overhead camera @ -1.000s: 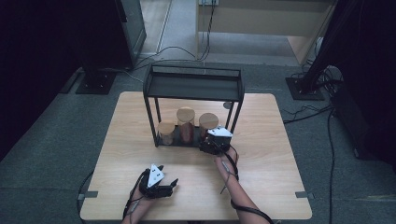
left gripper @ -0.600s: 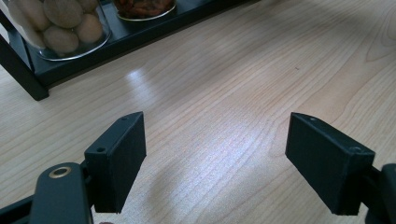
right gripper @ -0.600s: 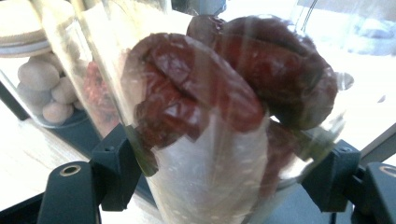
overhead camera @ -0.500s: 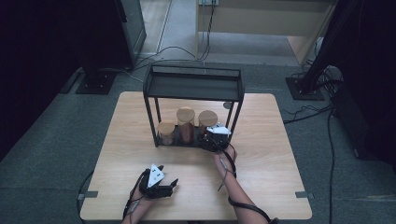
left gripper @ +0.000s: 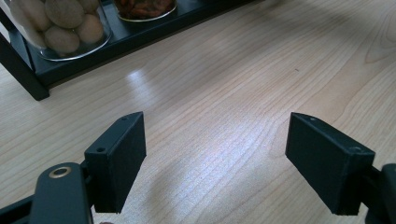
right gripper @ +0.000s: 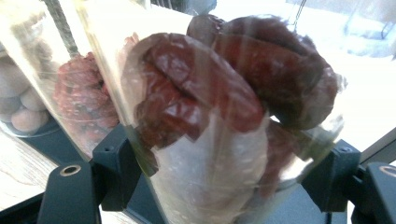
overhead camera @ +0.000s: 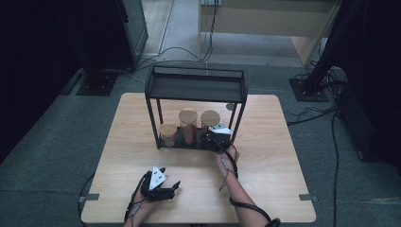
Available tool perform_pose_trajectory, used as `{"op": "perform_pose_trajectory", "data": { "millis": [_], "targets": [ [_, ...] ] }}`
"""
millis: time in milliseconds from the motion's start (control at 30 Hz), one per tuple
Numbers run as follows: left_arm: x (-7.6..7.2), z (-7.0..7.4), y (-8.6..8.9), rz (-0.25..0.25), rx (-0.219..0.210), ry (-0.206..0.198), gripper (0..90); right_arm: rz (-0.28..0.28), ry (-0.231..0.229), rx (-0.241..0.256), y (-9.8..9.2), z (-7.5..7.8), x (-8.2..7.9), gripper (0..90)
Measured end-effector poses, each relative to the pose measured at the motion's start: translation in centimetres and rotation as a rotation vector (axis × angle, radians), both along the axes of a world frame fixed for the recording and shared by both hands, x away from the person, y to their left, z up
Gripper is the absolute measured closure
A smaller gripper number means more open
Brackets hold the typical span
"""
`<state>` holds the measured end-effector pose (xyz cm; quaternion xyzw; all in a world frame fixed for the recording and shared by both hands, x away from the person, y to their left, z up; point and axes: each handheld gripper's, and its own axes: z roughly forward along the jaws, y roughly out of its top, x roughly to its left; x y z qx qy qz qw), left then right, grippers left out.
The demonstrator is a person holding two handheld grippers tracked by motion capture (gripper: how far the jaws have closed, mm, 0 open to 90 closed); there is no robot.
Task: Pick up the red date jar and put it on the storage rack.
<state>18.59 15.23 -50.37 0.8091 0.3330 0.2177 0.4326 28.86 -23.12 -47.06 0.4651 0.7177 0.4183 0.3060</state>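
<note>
A black metal rack stands at the table's far middle, with three wood-lidded glass jars on its bottom shelf. The right jar holds dark red dried fruit. My right gripper reaches in at this jar, open, one jaw on each side of the glass. The middle jar holds reddish bits. The left jar holds pale round nuts. My left gripper rests low near the table's front edge, open with nothing between its jaws.
The wooden table has bare room left and right of the rack and across its front. The rack's upright posts and top shelf frame the jars closely. Cables lie on the floor behind and to the right.
My right gripper has crept forward into the rack, closing in around the right jar. The left gripper and the jars have stayed put.
</note>
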Motion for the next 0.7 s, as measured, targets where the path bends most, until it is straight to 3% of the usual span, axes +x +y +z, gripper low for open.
{"op": "perform_pose_trajectory", "data": {
  "millis": [700],
  "targets": [
    [0.08, -0.02, 0.17, 0.0, -0.008, 0.003, 20.2, -0.033, 0.01, 0.005, 0.23, -0.89, 0.91, 24.7]
  ]
}}
